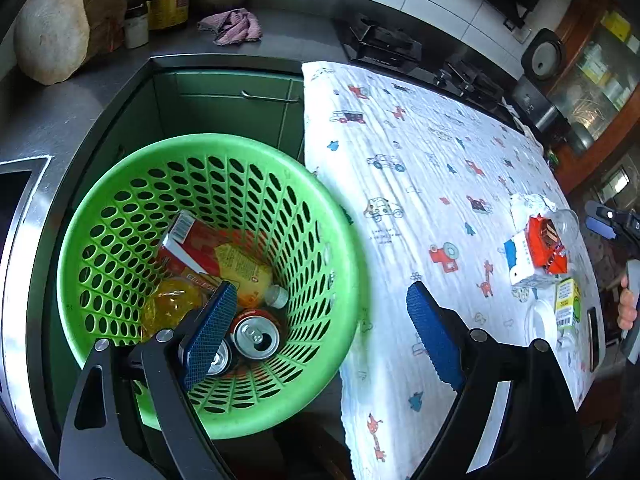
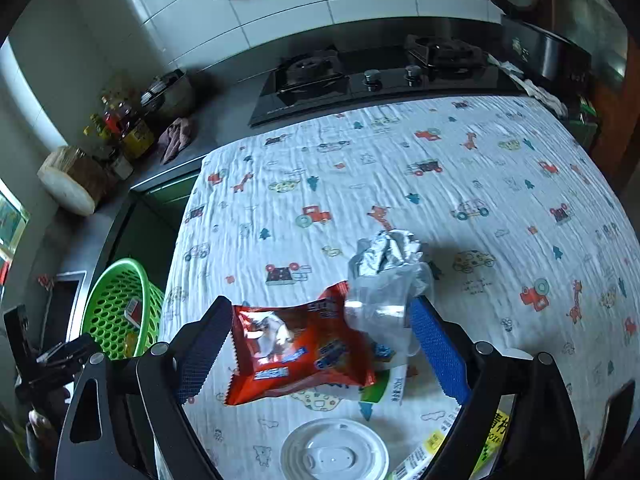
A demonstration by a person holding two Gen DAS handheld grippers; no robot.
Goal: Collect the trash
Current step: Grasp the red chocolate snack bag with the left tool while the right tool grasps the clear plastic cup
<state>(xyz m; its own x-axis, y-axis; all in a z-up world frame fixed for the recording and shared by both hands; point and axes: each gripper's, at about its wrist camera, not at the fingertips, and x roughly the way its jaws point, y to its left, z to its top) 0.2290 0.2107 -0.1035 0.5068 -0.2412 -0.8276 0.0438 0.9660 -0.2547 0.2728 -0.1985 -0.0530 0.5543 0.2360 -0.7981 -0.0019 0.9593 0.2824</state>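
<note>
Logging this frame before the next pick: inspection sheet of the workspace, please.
Surface: table under a printed cloth, bare across the middle.
Job's things: green basket beside the table holds cans, a red carton and a yellow wrapper; red snack packet, crumpled foil, clear plastic cup, white lid and small cartons lie on the cloth.
Clutter: nothing seen.
Grippers: left gripper open, over the basket's edge; right gripper open, straddling the packet.
Cables: nothing seen.
Surroundings: stove, bottles, pink rag, chopping block.
</note>
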